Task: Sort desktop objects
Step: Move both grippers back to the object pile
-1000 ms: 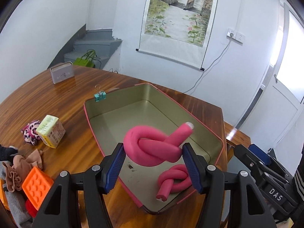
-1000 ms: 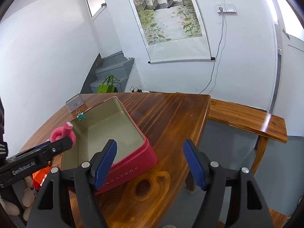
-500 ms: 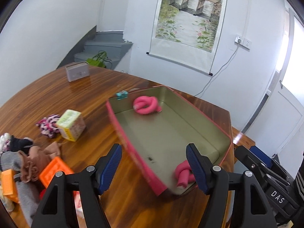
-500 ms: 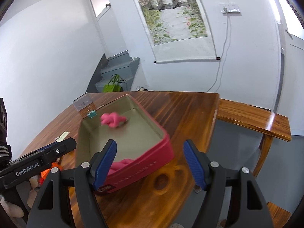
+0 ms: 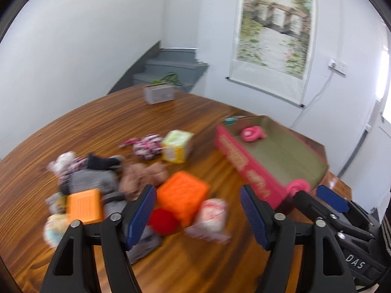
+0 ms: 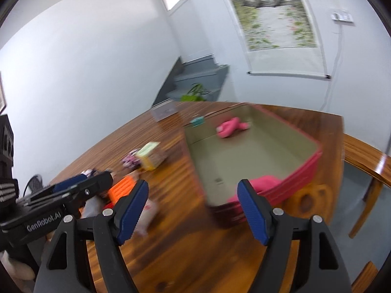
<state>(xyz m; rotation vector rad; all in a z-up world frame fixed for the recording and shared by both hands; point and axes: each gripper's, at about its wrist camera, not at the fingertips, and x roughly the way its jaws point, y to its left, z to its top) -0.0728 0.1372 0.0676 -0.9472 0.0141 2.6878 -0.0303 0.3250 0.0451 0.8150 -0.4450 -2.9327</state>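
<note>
Blue-padded and spread wide with nothing between them, your left gripper (image 5: 198, 213) and right gripper (image 6: 193, 211) hover over the wooden table (image 5: 97, 127), the blurred toy pile (image 5: 136, 190) nearest, the red tin (image 5: 246, 168) beyond holding two pink knotted foam pieces (image 5: 253, 133).

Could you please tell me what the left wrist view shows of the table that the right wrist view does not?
Only the left wrist view shows the whole clutter pile: the big orange block, the red ball and the grey cloth. Only the right wrist view shows the wooden bench beyond the table. Both show the red tin holding two pink foam knots, the yellow-green carton, and open, empty grippers: left gripper, right gripper.
</note>
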